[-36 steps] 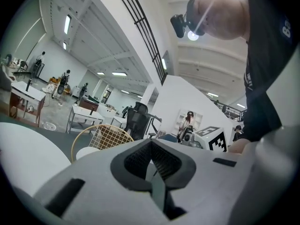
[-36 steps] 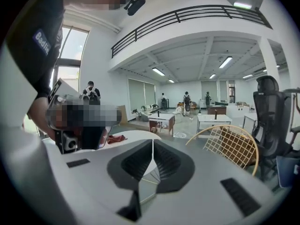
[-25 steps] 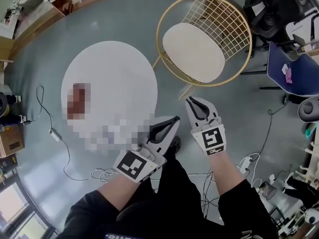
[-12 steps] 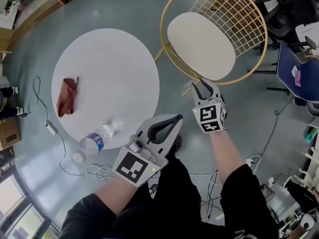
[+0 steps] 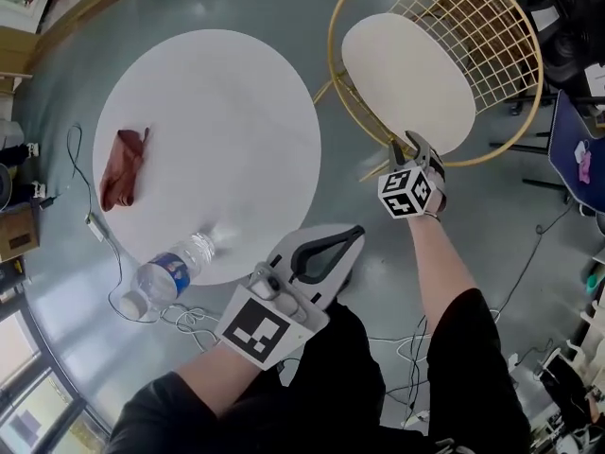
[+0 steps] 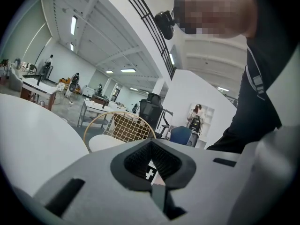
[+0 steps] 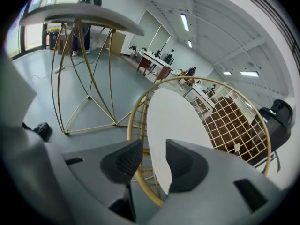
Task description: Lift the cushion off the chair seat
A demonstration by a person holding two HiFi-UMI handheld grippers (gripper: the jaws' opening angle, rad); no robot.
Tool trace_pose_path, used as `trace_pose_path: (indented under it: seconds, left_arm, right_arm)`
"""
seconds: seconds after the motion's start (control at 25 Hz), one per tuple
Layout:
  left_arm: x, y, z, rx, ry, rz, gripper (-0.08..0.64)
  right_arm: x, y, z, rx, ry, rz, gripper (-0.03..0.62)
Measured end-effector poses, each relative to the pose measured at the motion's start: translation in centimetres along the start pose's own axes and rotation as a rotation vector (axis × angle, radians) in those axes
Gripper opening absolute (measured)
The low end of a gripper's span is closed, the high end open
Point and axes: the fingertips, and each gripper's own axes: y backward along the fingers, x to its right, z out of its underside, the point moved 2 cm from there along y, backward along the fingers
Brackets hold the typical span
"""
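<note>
Two claws, one per hand. Left claw (image 5: 352, 233) hung nearest, over my dark trousers (image 5: 350, 367). Its jaws were closed tip to tip with nothing gripped. Its own view showed only the oval gap between the pads (image 6: 140, 165).

Each claw had one marker cube: left cube (image 5: 253, 329), right cube (image 5: 408, 194). Both carried black-and-white square patterns, no text.

Right claw (image 5: 406, 144) sat further out, tilted down at the front rim of the one chair (image 5: 529, 55), which had a gold hoop frame and a wire-mesh back. Its jaws were opening, moderately wide. In its own view the near edge of the one cushion (image 7: 173, 116) and the gold rim (image 7: 133, 125) lined up between the pads (image 7: 123, 161). No clamp yet.

Cushion (image 5: 406, 78): off-white oval, lying flat on the chair seat, not lifted.

One round white worktop (image 5: 208, 140) stood left of the chair on gold wire legs (image 7: 84, 78). Two things were on it:
- One plastic bottle (image 5: 170, 274) lay on its side at the near edge. Blue label, print too small to read.
- One reddish-brown cloth (image 5: 121, 168) lay crumpled at the left side, well apart from the bottle.

Cables (image 5: 95, 235) lay on the grey floor. Beyond the chair were one blue chair (image 5: 577, 149) and one black office chair (image 5: 572, 36).
</note>
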Motion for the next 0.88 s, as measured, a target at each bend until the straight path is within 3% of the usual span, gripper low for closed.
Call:
trace_pose_path:
  seconds: [0.44, 0.6, 0.88]
  left_arm:
    - [-0.9, 0.8, 0.9, -0.016, -0.032, 0.000, 0.003]
    - [-1.2, 1.3, 0.9, -0.024, -0.020, -0.015, 0.003]
    - [0.4, 2.4, -1.3, -0.007, -0.004, -0.009, 0.003]
  right_arm:
    - [0.2, -4.7, 2.8, -0.115, 0.218, 0.085, 0.163]
    - [0.7, -5.0, 2.9, -0.138, 0.242, 0.093, 0.156]
    - [3.3, -1.4, 0.6, -0.124, 0.216, 0.106, 0.074]
